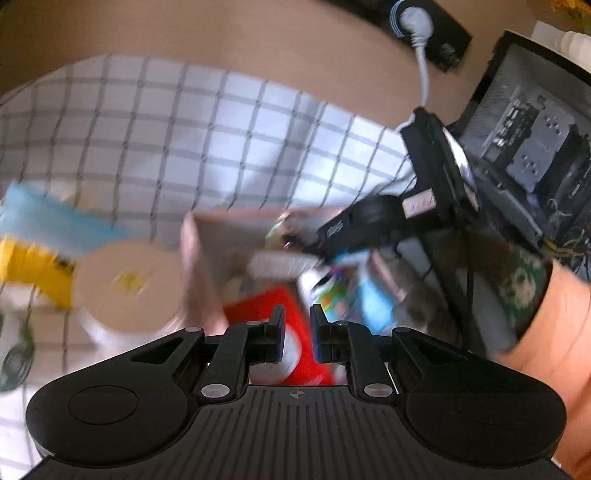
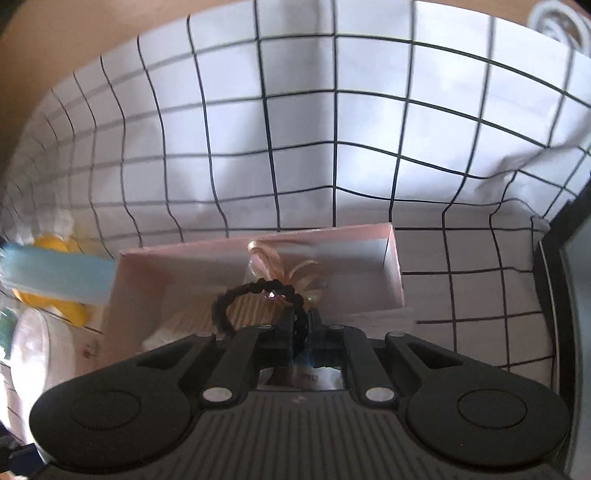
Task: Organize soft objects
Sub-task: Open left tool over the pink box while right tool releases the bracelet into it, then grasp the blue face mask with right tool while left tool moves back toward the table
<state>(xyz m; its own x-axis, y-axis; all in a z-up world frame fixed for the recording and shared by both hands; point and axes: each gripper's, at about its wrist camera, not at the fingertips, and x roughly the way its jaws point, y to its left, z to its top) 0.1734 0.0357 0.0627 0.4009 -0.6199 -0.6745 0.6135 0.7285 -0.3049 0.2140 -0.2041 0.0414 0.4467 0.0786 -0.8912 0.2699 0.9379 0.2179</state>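
Note:
My right gripper [image 2: 300, 317] is shut on a black braided hair tie [image 2: 236, 295] and holds it over the open pink box [image 2: 391, 266]. Inside the box lie a cream ribbon bow [image 2: 273, 266] and a beige ribbed cloth [image 2: 243, 310]. In the blurred left wrist view the right gripper [image 1: 325, 254] reaches into the same pink box [image 1: 192, 251] from the right. My left gripper [image 1: 297, 328] hangs above a red packet [image 1: 295, 332], jaws a narrow gap apart with nothing between them. A colourful packet [image 1: 343, 291] lies beside the red one.
A white cloth with a black grid [image 2: 332, 147] covers the table. Left of the box sit a light blue sponge [image 2: 55, 273], yellow items [image 2: 51, 243] and a round white lidded container [image 2: 33, 354]. A dark computer case [image 1: 535, 155] and a power strip [image 1: 432, 33] are at the right.

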